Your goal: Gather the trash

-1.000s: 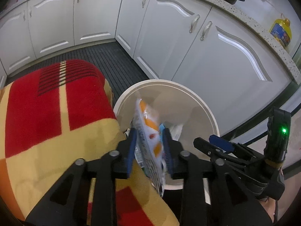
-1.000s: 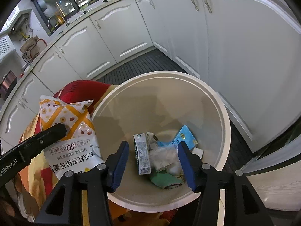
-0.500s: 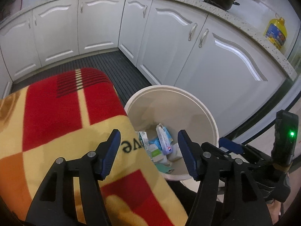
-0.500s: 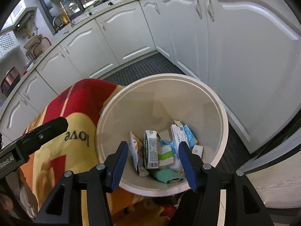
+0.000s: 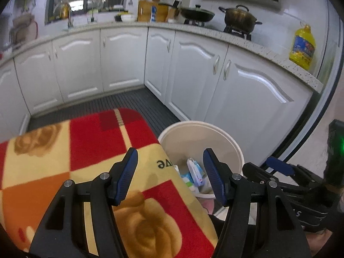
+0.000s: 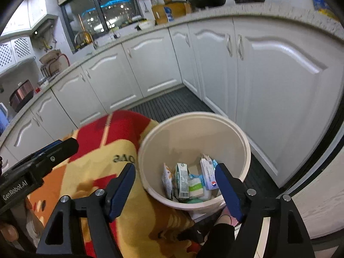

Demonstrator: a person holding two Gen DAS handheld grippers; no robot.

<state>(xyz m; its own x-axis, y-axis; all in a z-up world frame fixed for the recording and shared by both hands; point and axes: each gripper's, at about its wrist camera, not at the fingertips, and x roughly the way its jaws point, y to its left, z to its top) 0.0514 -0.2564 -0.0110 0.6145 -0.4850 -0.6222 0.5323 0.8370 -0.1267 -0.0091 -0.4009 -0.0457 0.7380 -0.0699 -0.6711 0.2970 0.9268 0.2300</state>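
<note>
Kitchen corner: white panelled cabinets (image 5: 120, 64) under a speckled stone worktop (image 5: 247, 40), dark ribbed floor mat (image 5: 133, 105). Red, yellow and orange rose-patterned blanket (image 5: 90, 150) covers a surface just beside a round cream plastic bin (image 6: 240, 137) on the floor. Trash lies in the bin's bottom: orange-and-white snack bag (image 6: 167, 178), green-and-white carton (image 6: 181, 177), white-and-blue packets (image 6: 207, 172). Left tool (image 5: 168, 174): blue pads apart, nothing between them, over the blanket edge. Right tool (image 6: 175, 190): jaws opening, empty, above the bin's near rim.
</note>
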